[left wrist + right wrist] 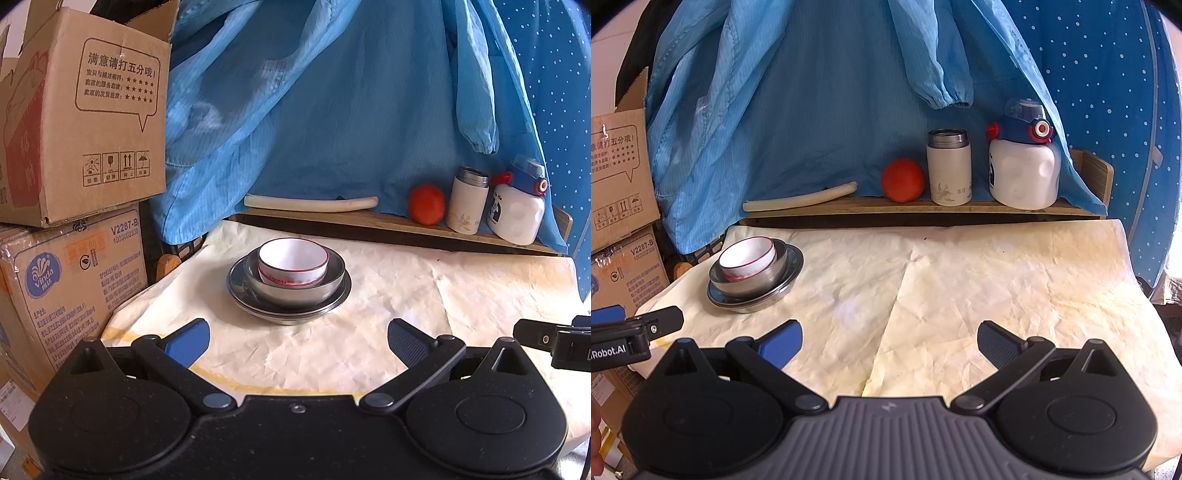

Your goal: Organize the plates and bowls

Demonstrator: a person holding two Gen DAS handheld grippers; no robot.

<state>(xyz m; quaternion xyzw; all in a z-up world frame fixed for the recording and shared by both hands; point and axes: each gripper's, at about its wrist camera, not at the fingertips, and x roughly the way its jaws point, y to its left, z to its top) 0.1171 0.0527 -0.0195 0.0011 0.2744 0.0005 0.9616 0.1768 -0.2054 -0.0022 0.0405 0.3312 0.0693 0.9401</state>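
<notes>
A white bowl with a red rim (292,264) sits inside a steel bowl (299,290), which sits on stacked steel plates (240,291) on the cream table cover. The stack also shows at the left in the right wrist view, with the white bowl (748,256), steel bowl (759,282) and plates (790,273). My left gripper (298,341) is open and empty, just in front of the stack. My right gripper (889,341) is open and empty over bare cover, to the right of the stack.
A wooden shelf (849,206) at the back holds a white stick (801,199), an orange fruit (902,180), a white flask (948,168) and a white-and-blue bottle (1023,162). Cardboard boxes (81,122) stand at the left. Blue garments (332,110) hang behind.
</notes>
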